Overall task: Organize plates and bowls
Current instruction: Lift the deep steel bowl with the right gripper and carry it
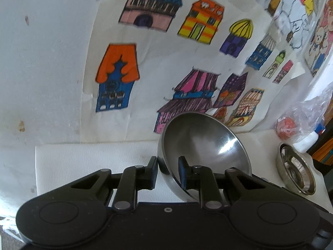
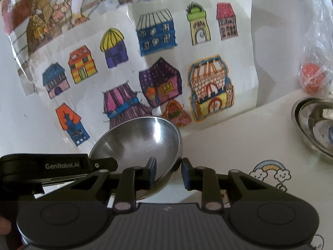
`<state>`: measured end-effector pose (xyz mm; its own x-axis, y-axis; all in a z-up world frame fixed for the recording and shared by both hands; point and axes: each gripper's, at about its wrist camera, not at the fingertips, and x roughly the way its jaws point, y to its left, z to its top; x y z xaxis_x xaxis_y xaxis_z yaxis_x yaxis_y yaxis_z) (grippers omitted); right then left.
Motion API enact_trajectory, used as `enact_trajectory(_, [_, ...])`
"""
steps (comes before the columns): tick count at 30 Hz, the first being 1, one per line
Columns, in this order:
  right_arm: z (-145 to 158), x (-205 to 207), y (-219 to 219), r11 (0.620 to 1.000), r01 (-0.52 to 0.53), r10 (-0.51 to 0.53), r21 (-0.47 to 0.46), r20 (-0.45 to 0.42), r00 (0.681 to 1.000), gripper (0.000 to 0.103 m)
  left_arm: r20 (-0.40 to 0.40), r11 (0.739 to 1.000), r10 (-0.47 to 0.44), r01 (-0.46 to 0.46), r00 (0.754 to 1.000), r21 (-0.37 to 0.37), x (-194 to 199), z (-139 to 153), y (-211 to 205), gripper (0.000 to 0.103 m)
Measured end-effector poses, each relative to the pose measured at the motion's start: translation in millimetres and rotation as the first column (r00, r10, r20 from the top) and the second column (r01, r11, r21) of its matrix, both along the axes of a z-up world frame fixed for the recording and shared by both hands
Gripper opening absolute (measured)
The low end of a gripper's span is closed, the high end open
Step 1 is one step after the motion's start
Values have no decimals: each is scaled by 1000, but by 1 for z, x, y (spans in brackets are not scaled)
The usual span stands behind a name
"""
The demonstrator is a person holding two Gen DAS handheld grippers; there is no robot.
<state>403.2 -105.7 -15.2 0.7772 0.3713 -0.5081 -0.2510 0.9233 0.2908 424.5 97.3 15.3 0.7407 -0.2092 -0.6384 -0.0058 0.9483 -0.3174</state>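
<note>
A steel bowl (image 1: 206, 145) (image 2: 141, 143) hangs tilted above the white tabletop, its hollow facing both cameras. My left gripper (image 1: 167, 169) is shut on its near rim, one finger outside the wall and one inside. My right gripper (image 2: 168, 171) grips the opposite rim the same way, with the wall running between its fingers. In the right wrist view the left gripper's black body (image 2: 62, 166) reaches the bowl from the left. A stack of nested steel bowls (image 1: 295, 173) (image 2: 316, 125) rests on the table to the right.
A wall covered in children's house drawings (image 1: 166, 62) (image 2: 166, 62) stands close behind the table. At the back right lie a clear plastic bag with a red object (image 1: 286, 128) (image 2: 312, 77) and a white bottle (image 1: 308, 141). A rainbow sticker (image 2: 270, 170) marks the tabletop.
</note>
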Motion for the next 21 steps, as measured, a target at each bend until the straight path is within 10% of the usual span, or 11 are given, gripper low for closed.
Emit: enact_trajectory(21, [58, -115, -36, 998, -30, 19, 52, 185, 983, 29, 164, 999, -19, 12, 986, 47, -109, 81, -30, 23])
